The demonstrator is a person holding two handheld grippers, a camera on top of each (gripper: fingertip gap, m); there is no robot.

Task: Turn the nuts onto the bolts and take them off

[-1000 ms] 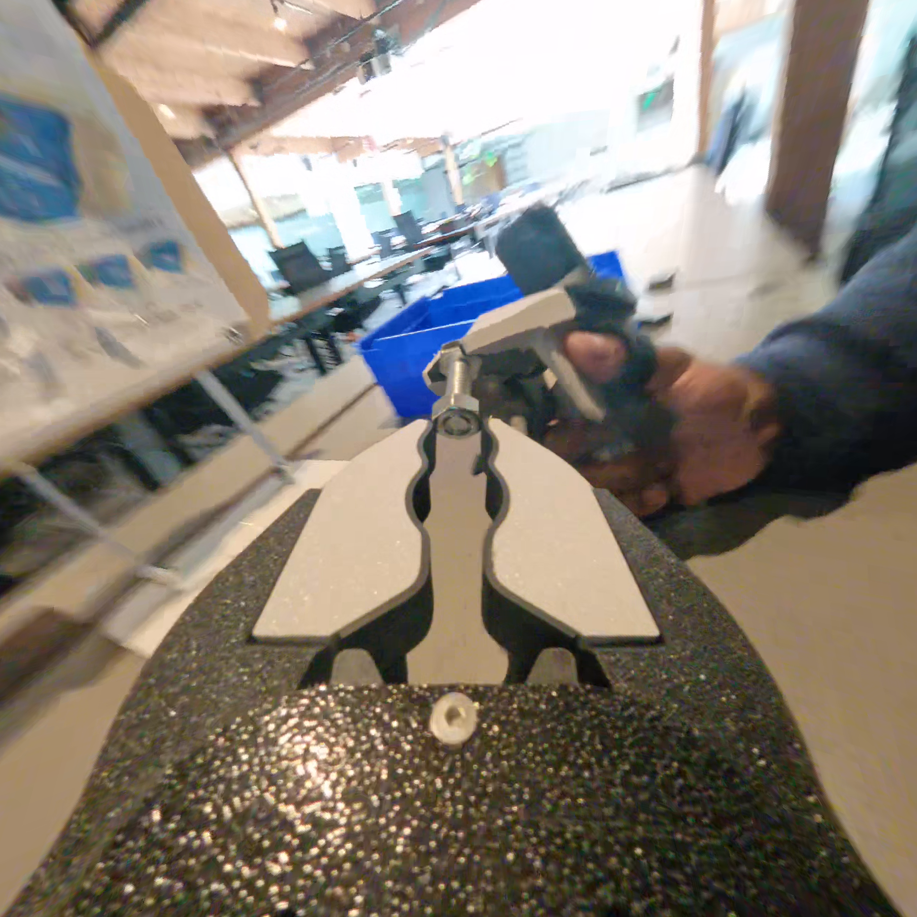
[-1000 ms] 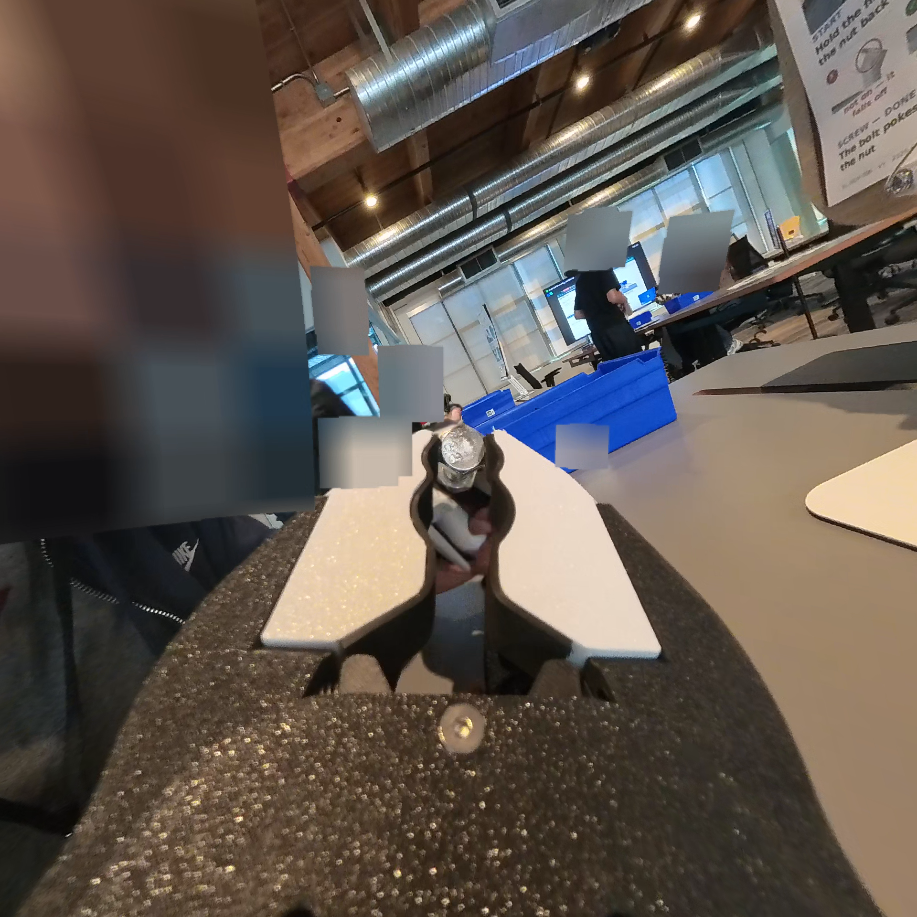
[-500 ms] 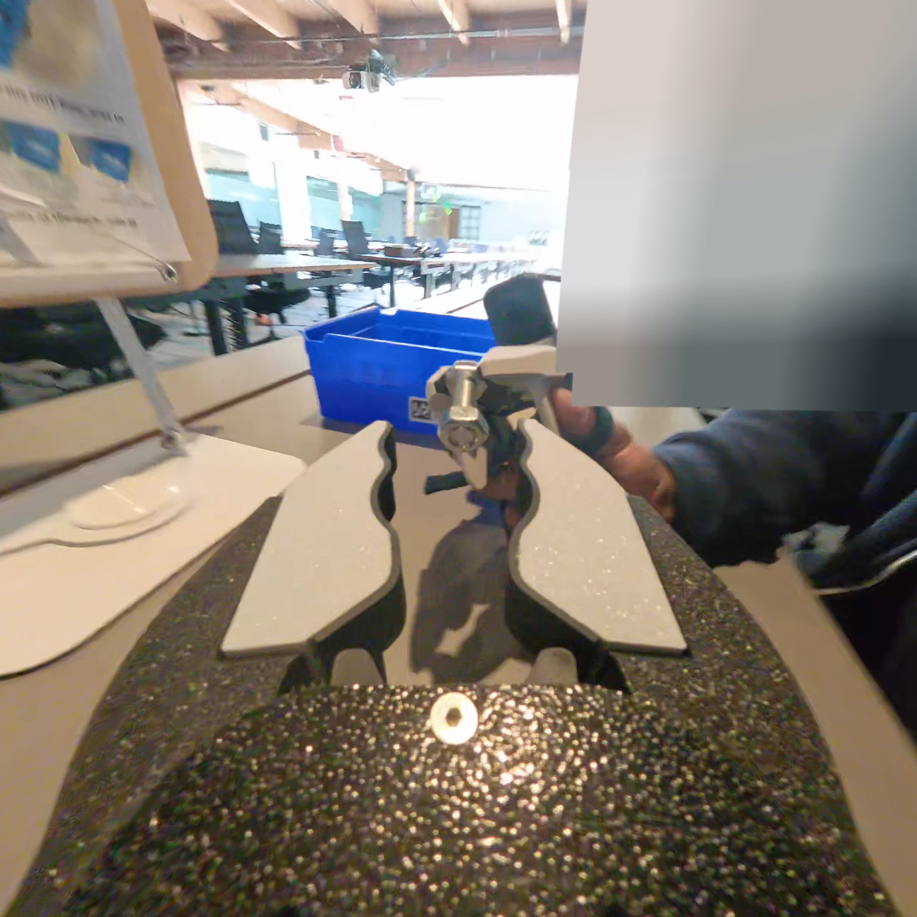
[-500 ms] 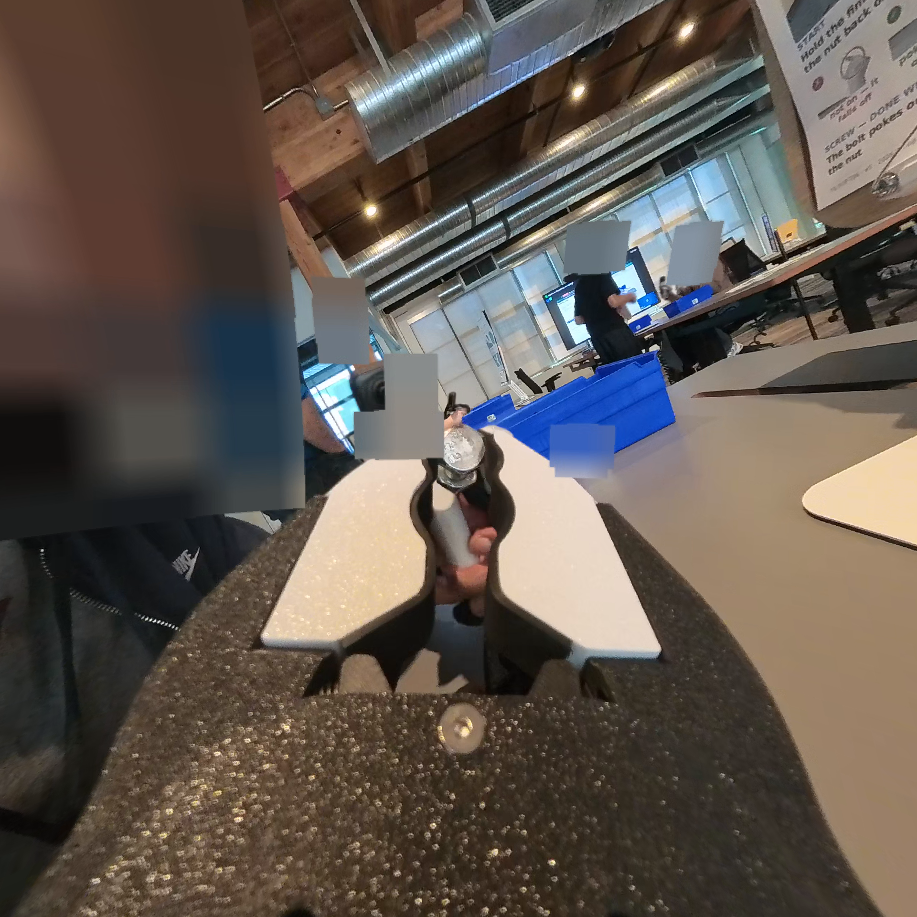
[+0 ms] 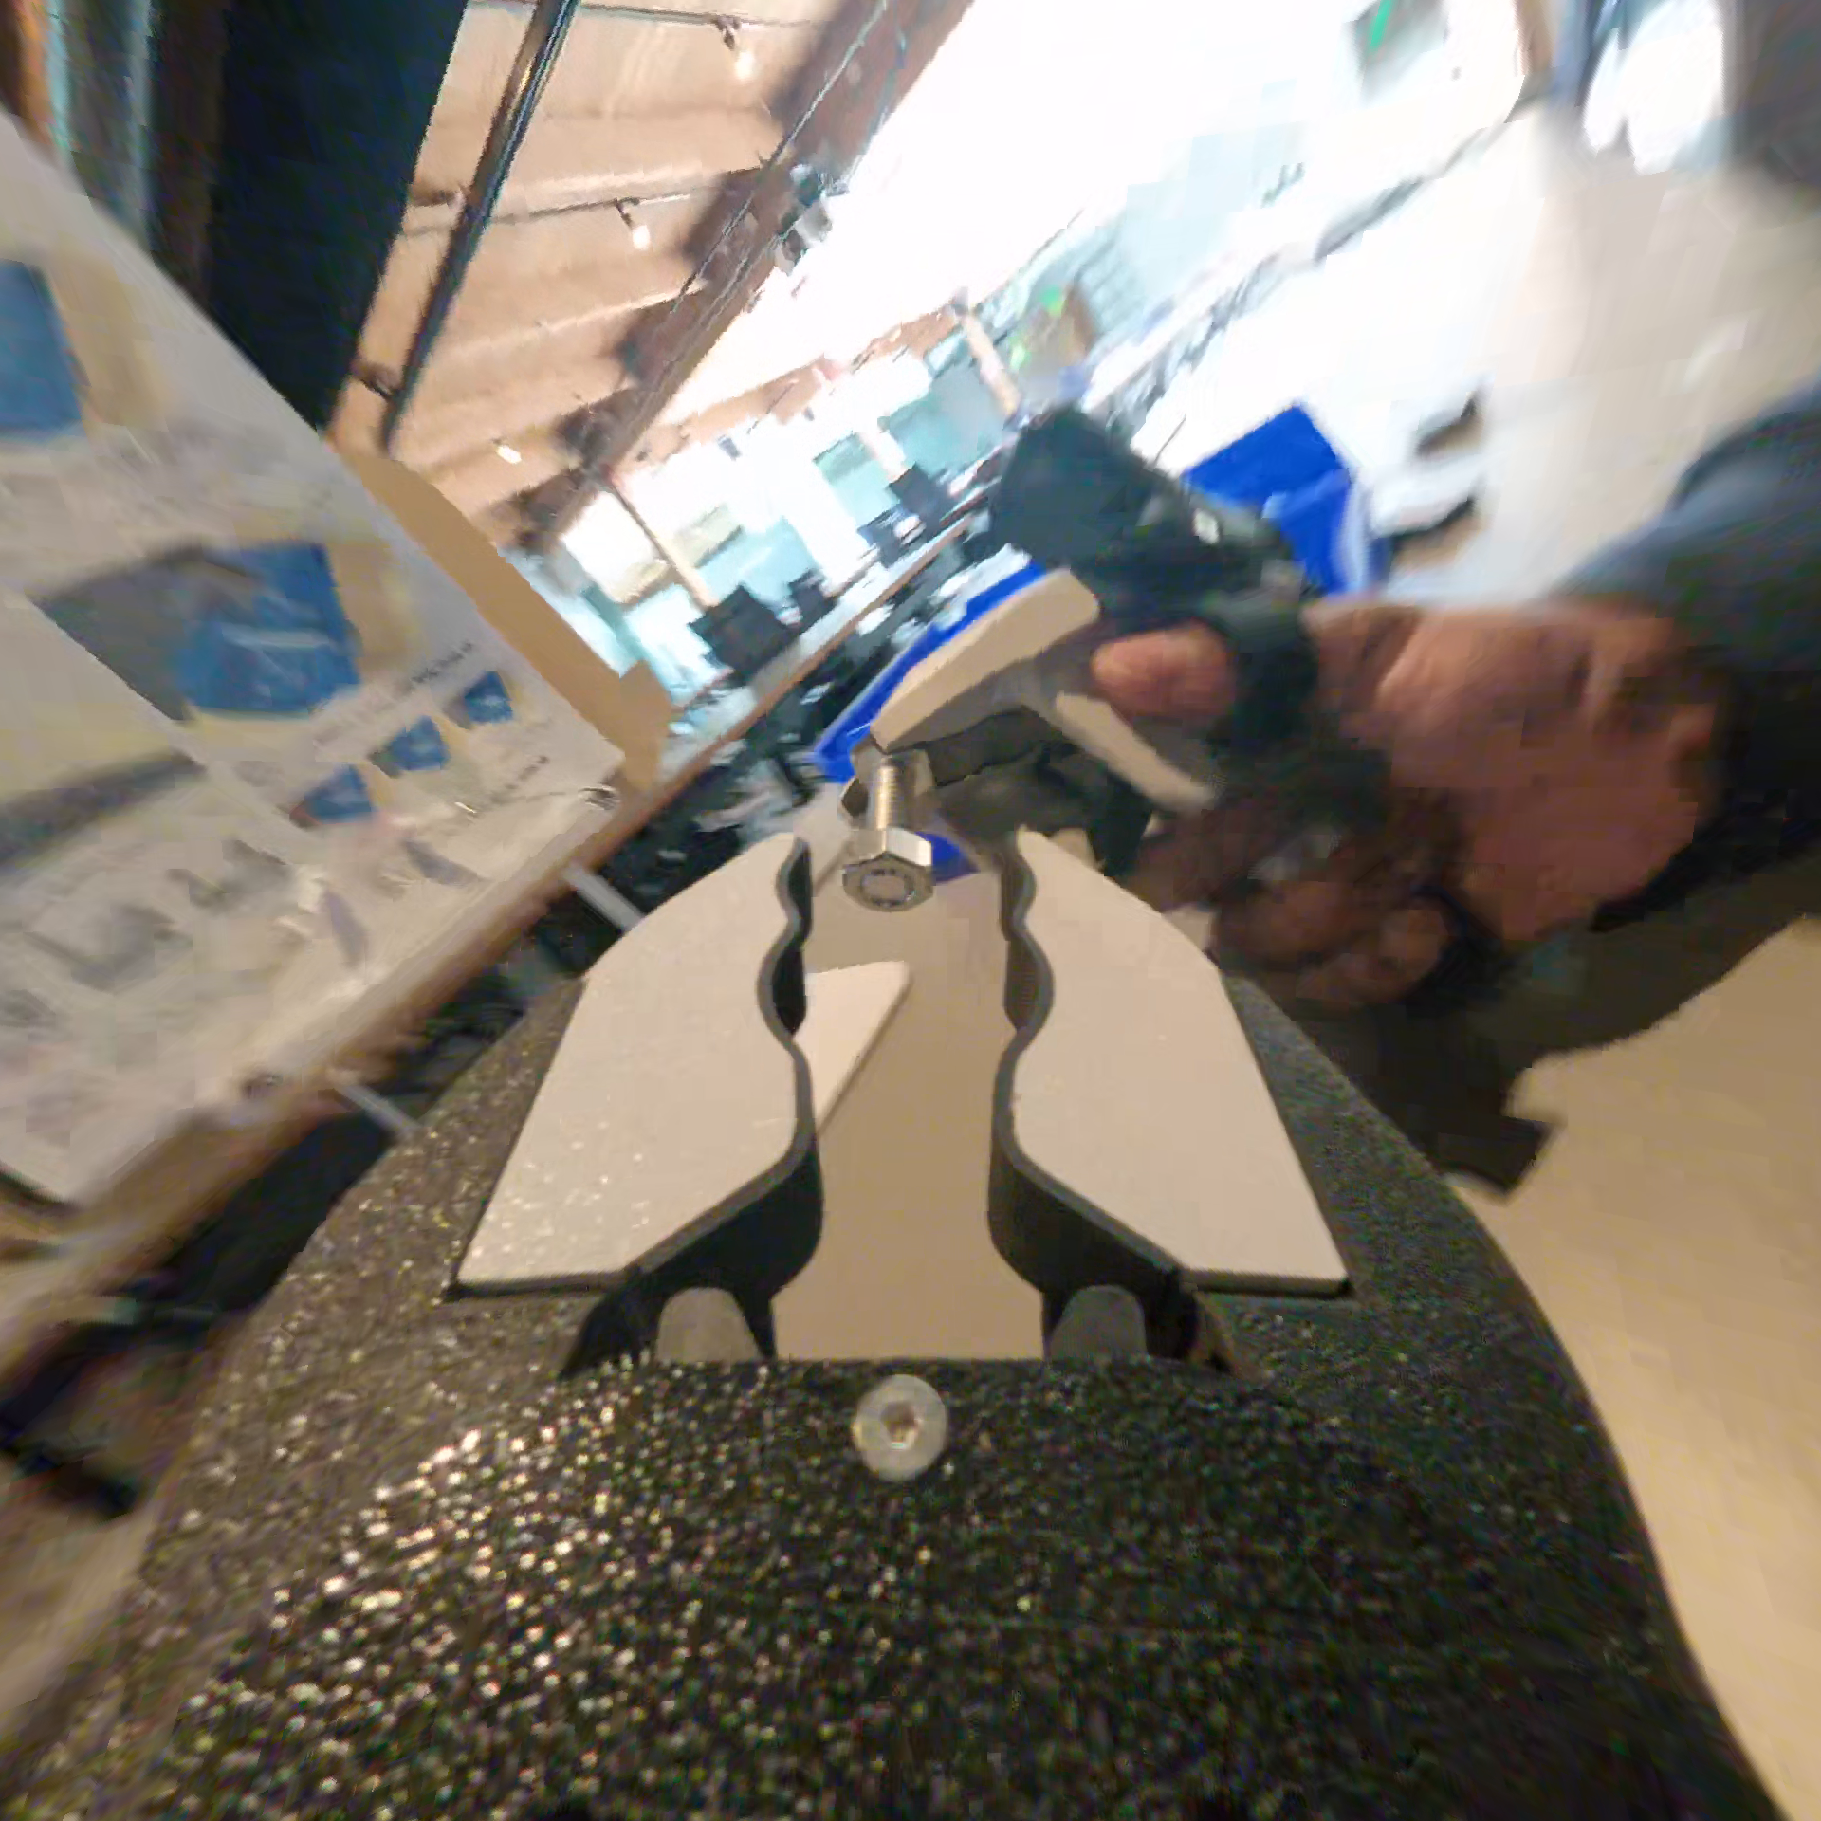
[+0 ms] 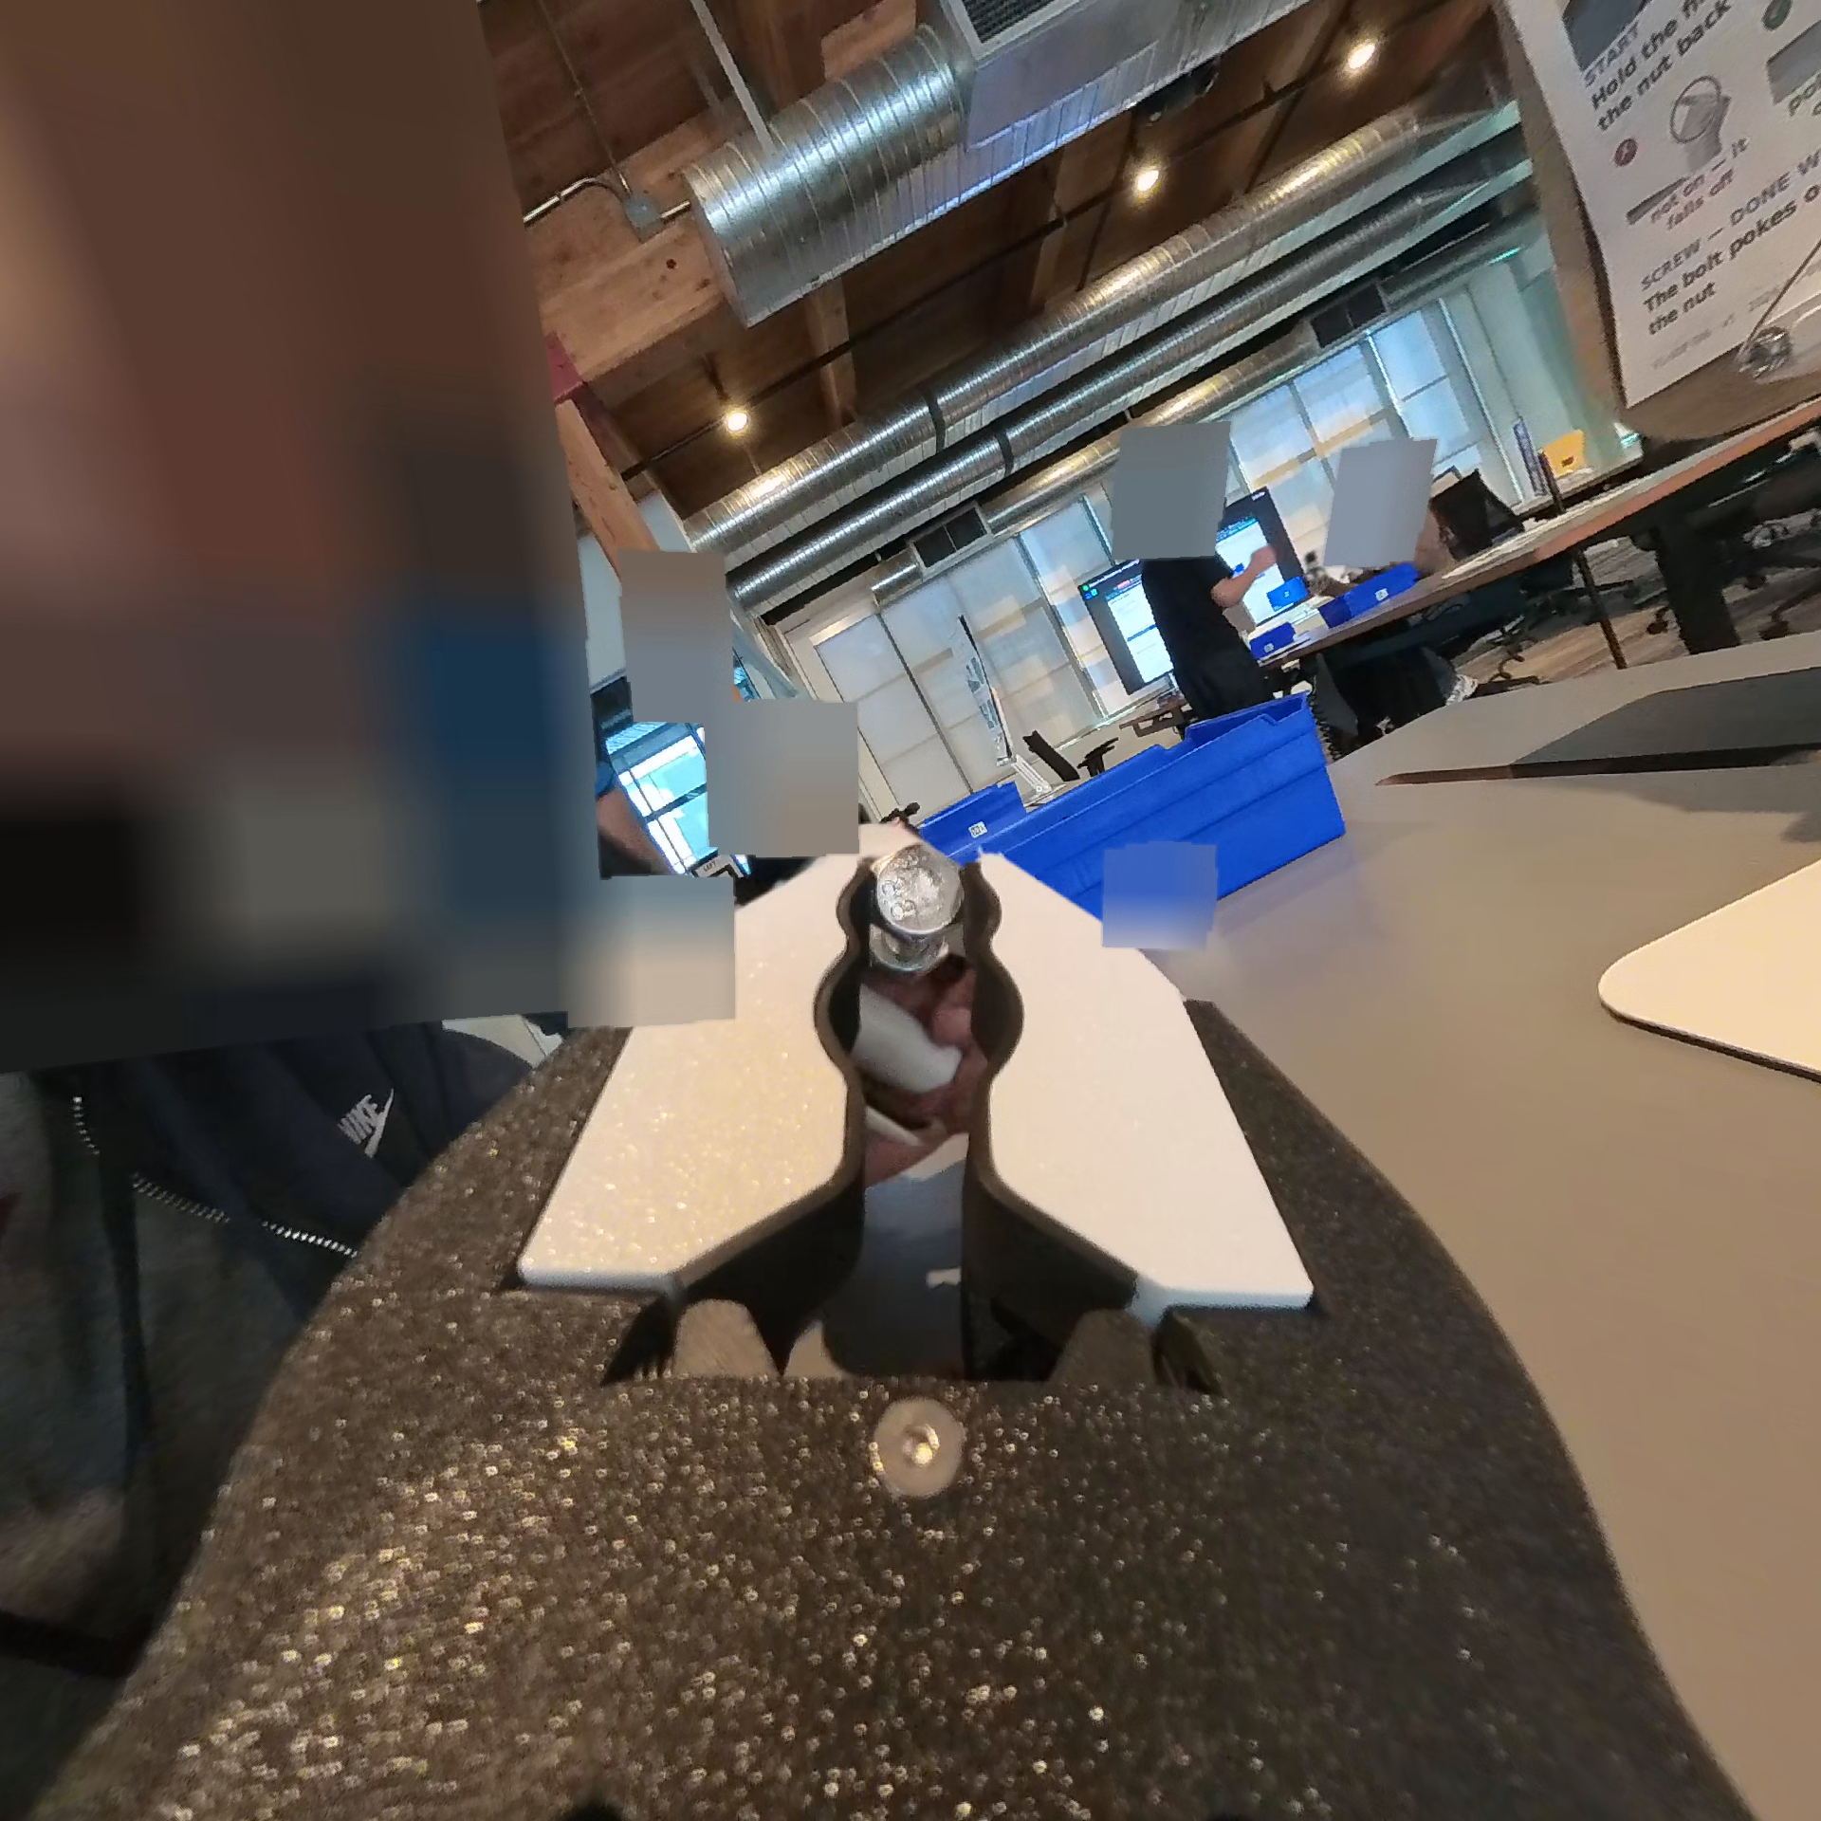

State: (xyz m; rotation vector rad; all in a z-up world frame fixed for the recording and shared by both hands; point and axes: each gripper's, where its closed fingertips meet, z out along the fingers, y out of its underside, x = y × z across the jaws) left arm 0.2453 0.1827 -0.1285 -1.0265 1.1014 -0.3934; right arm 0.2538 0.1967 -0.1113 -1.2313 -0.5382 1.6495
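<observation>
Grey tabletop (image 6: 1478,985) runs under both tools in an open workroom with silver ducts overhead. At the far left of the left wrist view a printed sheet on a brown board (image 5: 246,690) leans in, blurred. Right of it, the left gripper (image 5: 902,877) has its two pale fingers spread apart, closed on nothing; the nut (image 5: 885,875) sits in the gap between their tips without clearly touching either. That nut is threaded on the end of a bolt (image 5: 882,793), whose head end is clamped in the tips of the right gripper (image 5: 892,754), held farther right by a hand (image 5: 1458,778) in a dark sleeve. In the right wrist view, the right gripper (image 6: 911,902) is closed on the bolt's round head (image 6: 914,887), pinched in the notch near the fingertips. To the right, blue bins (image 6: 1182,798) stand on the table, and a white mat's corner (image 6: 1724,985) lies at the far right edge.
</observation>
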